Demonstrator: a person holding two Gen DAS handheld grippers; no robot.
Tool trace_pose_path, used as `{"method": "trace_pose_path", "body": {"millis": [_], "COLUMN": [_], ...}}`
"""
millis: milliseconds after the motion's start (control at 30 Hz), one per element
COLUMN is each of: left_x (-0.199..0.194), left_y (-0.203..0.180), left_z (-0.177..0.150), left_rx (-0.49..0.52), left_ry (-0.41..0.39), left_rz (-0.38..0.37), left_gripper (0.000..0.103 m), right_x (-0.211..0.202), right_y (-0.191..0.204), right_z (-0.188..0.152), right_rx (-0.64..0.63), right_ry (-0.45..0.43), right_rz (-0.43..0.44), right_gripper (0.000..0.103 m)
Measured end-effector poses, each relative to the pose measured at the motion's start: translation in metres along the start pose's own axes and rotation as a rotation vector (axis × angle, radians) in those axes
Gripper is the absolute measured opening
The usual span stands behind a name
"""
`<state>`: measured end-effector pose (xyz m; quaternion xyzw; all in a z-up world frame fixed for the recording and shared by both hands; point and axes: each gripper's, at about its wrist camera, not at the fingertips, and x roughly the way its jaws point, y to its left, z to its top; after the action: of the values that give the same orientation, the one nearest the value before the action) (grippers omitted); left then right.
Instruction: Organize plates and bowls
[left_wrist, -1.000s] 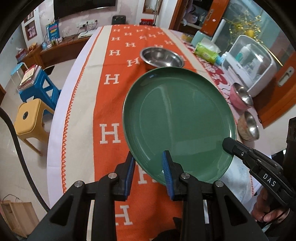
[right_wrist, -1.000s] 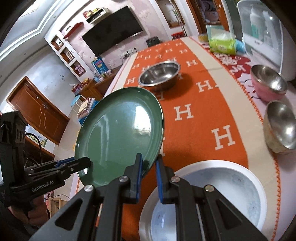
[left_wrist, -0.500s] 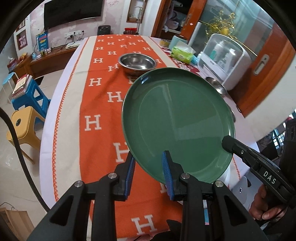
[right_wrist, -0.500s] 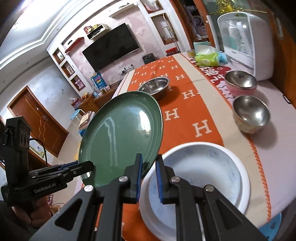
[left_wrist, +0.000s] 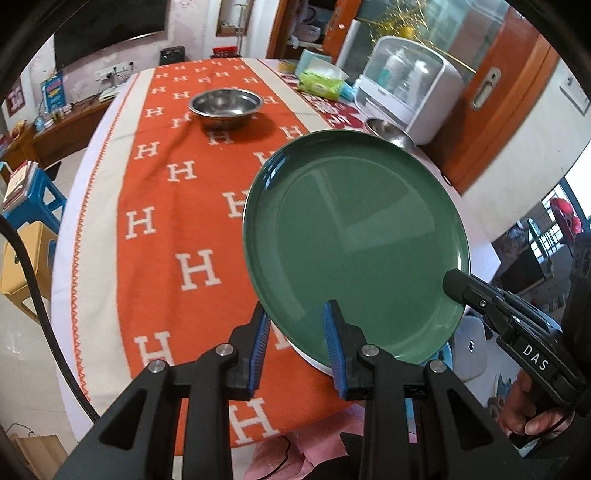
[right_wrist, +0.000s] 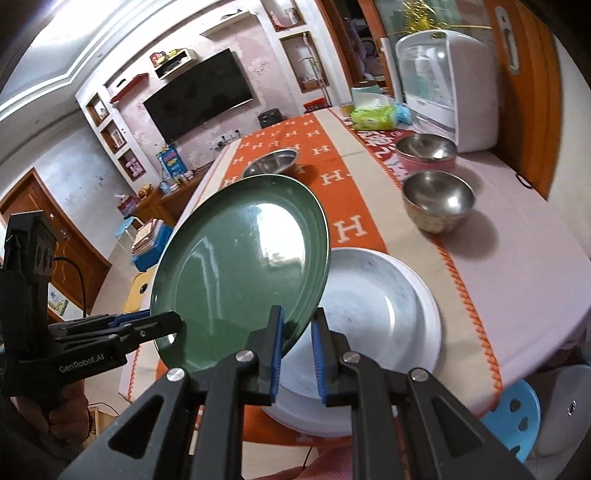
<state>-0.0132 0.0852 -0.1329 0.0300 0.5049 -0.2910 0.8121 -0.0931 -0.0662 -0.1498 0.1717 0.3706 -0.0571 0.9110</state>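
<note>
Green plate (left_wrist: 354, 243): is being held tilted in the air by both grippers at its near rim, over the near end of the bench; its glossy face is catching window light in the right wrist view (right_wrist: 243, 266).
Left gripper (left_wrist: 295, 338): is being kept narrow, its blue pads clamped on the plate's near edge; in the right wrist view it is being seen at the plate's lower left rim (right_wrist: 173, 325).
Right gripper (right_wrist: 297, 339): is being kept nearly closed, its pads pinching the plate's lower right rim; in the left wrist view its black tip is being seen on the plate's right edge (left_wrist: 452, 286).
White plate (right_wrist: 373, 332): is lying flat on the bench just under and beside the green plate; only a sliver of its rim is being shown under the green plate in the left wrist view (left_wrist: 314, 363).
Steel bowl (left_wrist: 225, 105): is standing upright far up the orange runner (left_wrist: 162, 206), well apart from the plates.
Two smaller bowls: one is sitting on the pale cloth beside the runner (right_wrist: 437, 199), a pink-sided one (right_wrist: 426, 151) just behind it.
White box (right_wrist: 447, 88): is standing behind the pink bowl at the bench's far right.
Bench (right_wrist: 524, 266): is being covered by a pale cloth and the runner with white H marks.
Hands: one is being seen under each gripper's handle, left (right_wrist: 62, 417) and right (left_wrist: 532, 413).
</note>
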Motion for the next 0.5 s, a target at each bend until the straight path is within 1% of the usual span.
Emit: {"method": "trace_pose_path", "body": {"millis": [167,367,500], "left_x": [0.013,0.037,0.052], "left_y": [-0.015,-0.031,-0.038], "left_z": [-0.001,-0.003,-0.005], "left_rx": [0.035,0.058,0.069], "left_ry": [0.04,0.12,0.157], "left_rz": [-0.005,-0.004,0.0], "left_gripper": [0.028,0.028,0.028], "right_x": [0.0,0.009,0.017], "right_y": [-0.015,-0.036,-0.05], "right_z": [-0.008,-0.018,-0.02], "right_rx": [0.037,0.083,0.107], "right_ry": [0.028,0.103,0.142], "right_rz": [-0.025,-0.056,-0.07], "right_gripper": [0.014,0.015,0.015]}}
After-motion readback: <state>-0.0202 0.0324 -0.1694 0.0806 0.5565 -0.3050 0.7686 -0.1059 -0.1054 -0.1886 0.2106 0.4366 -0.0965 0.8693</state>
